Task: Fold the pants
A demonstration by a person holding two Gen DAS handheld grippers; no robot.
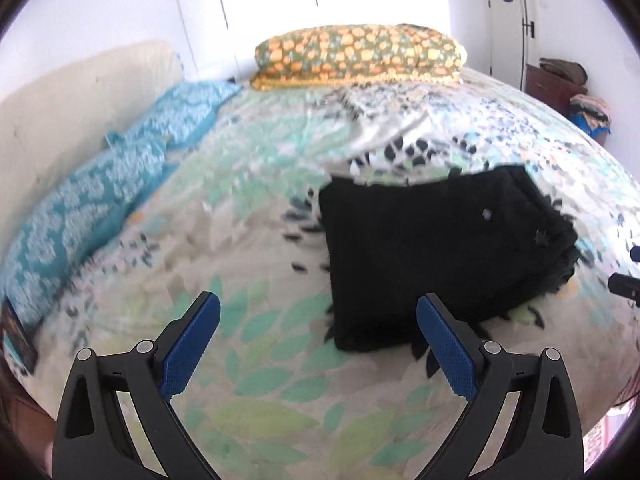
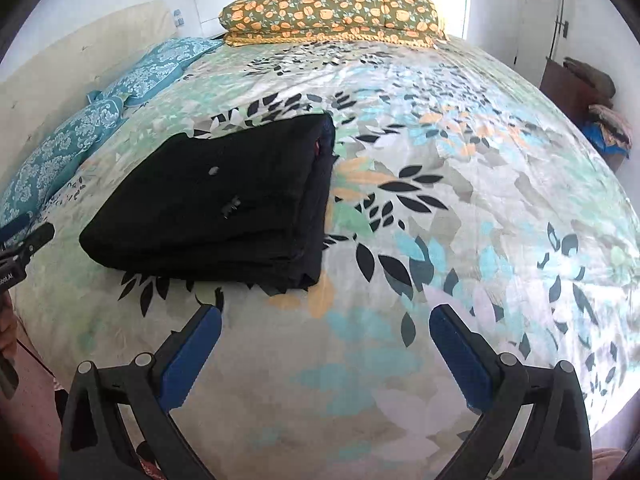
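Observation:
The black pants lie folded into a thick rectangle on the leaf-print bedspread; in the right wrist view the pants sit left of centre. My left gripper hangs open above the bed, just near-left of the pants, with only bedspread showing between its blue pads. My right gripper is open too, above the bed and near-right of the stack, holding nothing. A tip of the right gripper shows at the right edge of the left view, and the left gripper's black body at the left edge of the right view.
A folded orange-flowered quilt lies at the far edge of the bed. Turquoise patterned pillows line the left side against a cream headboard. A dark cabinet with heaped clothes stands by the right wall.

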